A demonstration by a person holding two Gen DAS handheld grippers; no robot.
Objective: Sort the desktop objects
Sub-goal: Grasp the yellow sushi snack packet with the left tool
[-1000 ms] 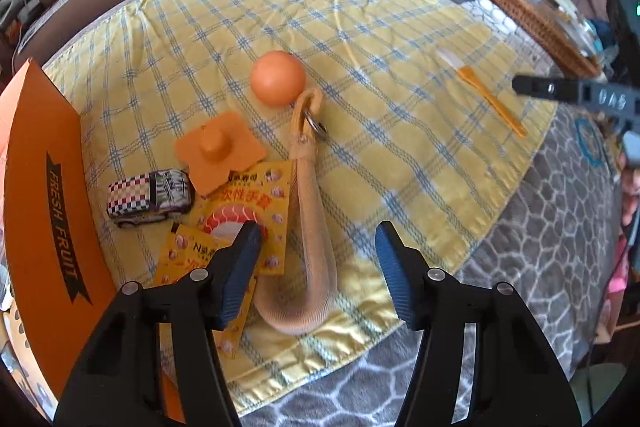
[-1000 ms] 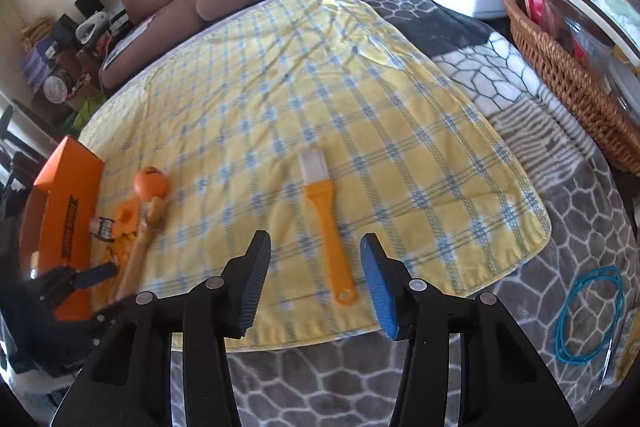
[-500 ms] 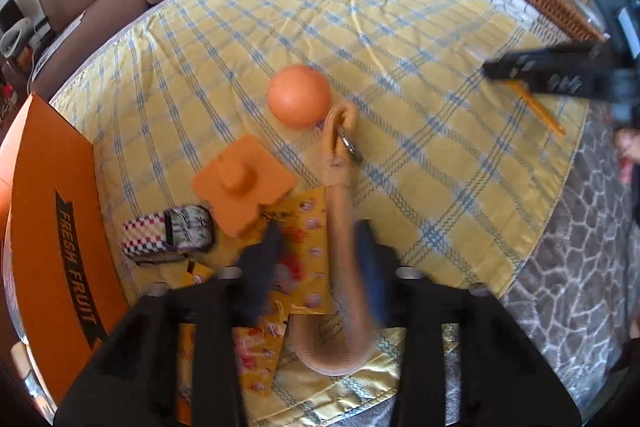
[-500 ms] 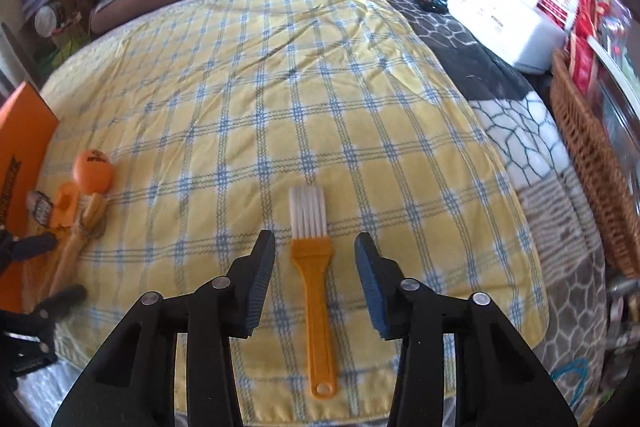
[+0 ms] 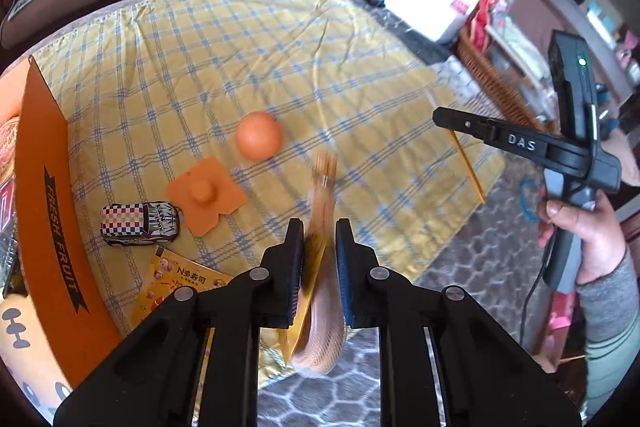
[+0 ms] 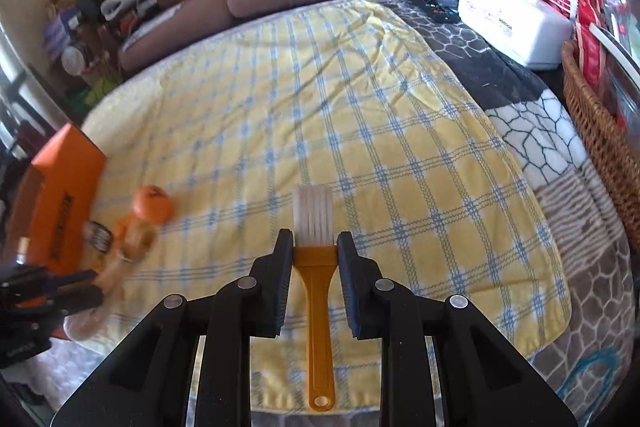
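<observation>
Down at the lower centre of the left wrist view, the left gripper [image 5: 316, 247] has its black, ridged fingers pressed together on a tan, ribbed, tube-like strap [image 5: 320, 291] and on the edge of a glossy yellow packet [image 5: 308, 279] beside it. The strap's long axis runs up the frame away from the camera, its blurred metal-ringed end pointing toward the upper centre, while its rounded loop bulges out below the fingers.

On the yellow cloth [image 5: 224, 59], a soft weave crossed by blue plaid lines, a smooth orange ball [image 5: 258, 135] sits at mid-frame. Below and left of it lies a flat orange foam-like piece [image 5: 206, 195] with a round knob on top. Just left of that stands a small toy car [image 5: 140, 225] in a shiny checkered finish, lying crosswise. An orange cardboard box [image 5: 44, 187] printed "FRESH FRUIT" stands along the left edge.

In the right wrist view the right gripper [image 6: 314, 251] is clamped on a pastry brush [image 6: 316, 283] at the wide shoulder of its handle. The handle is smooth amber plastic, flat and narrowing to a rounded end with a hanging hole at the lower centre. The bristles [image 6: 313, 215] are pale, translucent and straight, forming a rectangular block that points up the frame. The brush's long axis runs straight along the fingers. A woven wicker basket [image 6: 600, 131] curves along the right edge, and a white plastic box [image 6: 512, 23] sits at the upper right on the grey patterned table cover [image 6: 592, 267].
</observation>
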